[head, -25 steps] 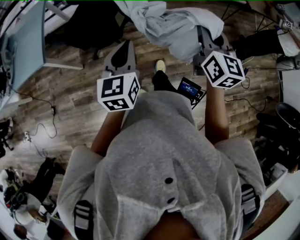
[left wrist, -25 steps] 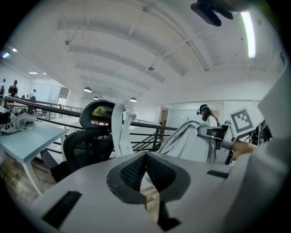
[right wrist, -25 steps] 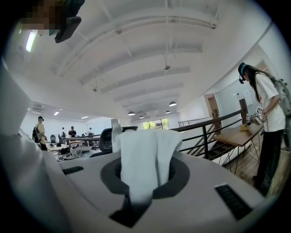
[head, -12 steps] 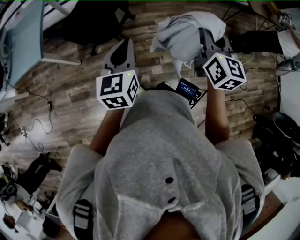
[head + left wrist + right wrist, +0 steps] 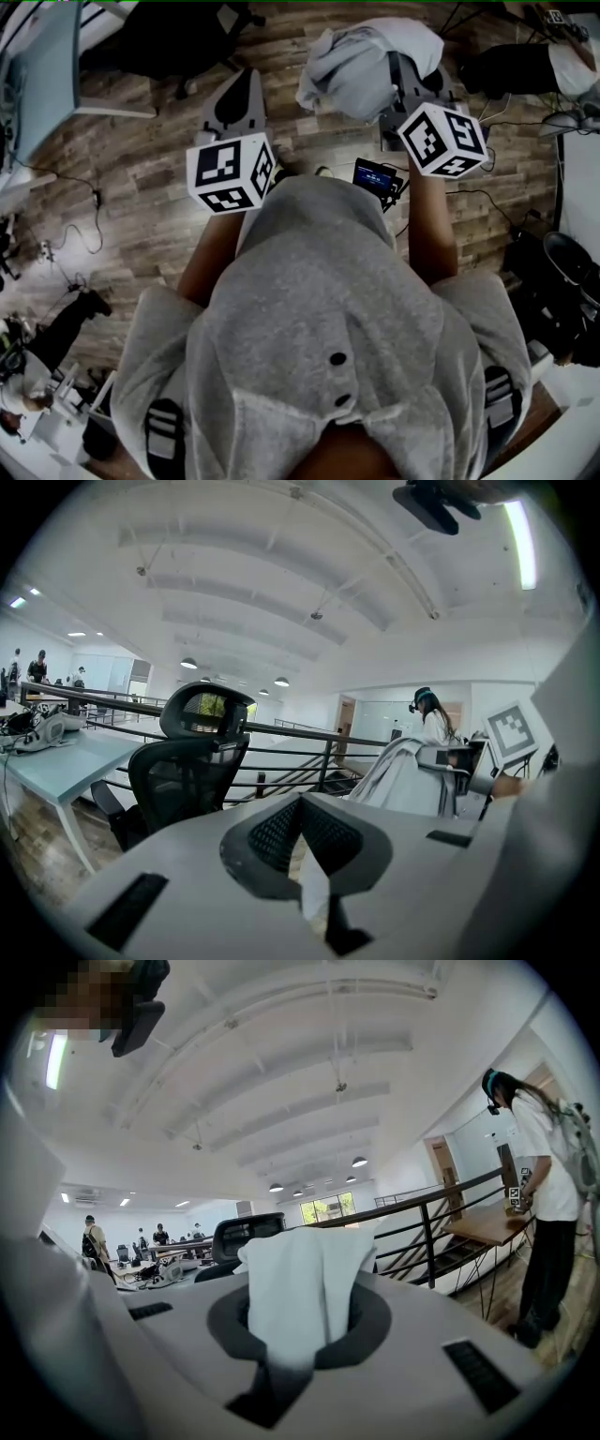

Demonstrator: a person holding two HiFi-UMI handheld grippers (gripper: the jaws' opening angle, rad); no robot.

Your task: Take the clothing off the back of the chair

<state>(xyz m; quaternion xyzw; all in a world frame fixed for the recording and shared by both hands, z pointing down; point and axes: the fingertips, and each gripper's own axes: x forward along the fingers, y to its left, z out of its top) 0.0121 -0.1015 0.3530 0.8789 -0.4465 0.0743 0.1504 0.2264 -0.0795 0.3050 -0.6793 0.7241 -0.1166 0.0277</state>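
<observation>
My right gripper (image 5: 405, 73) is shut on a pale grey piece of clothing (image 5: 364, 58), which hangs bunched over the wooden floor. In the right gripper view the cloth (image 5: 305, 1279) stands up between the pads and hides most of what is ahead. The black office chair (image 5: 187, 761) stands ahead left of my left gripper (image 5: 300, 803), its back bare. Its headrest (image 5: 248, 1230) peeks out behind the cloth. My left gripper (image 5: 242, 89) is shut with nothing in it, left of the clothing. From the left gripper view I see the clothing (image 5: 403, 775) hanging from my right gripper (image 5: 459, 759).
A light desk (image 5: 37, 84) stands at the left with cables on the floor beside it. A black railing (image 5: 441, 1206) and a wooden table (image 5: 487, 1224) are ahead right, with a person (image 5: 544, 1166) standing there. A dark chair (image 5: 562, 272) sits at the right.
The clothing, spread toward the picture's top a second ago, is now drawn in and bunched at my right gripper. Both grippers have shifted slightly up the picture, and the floor has slid beneath them.
</observation>
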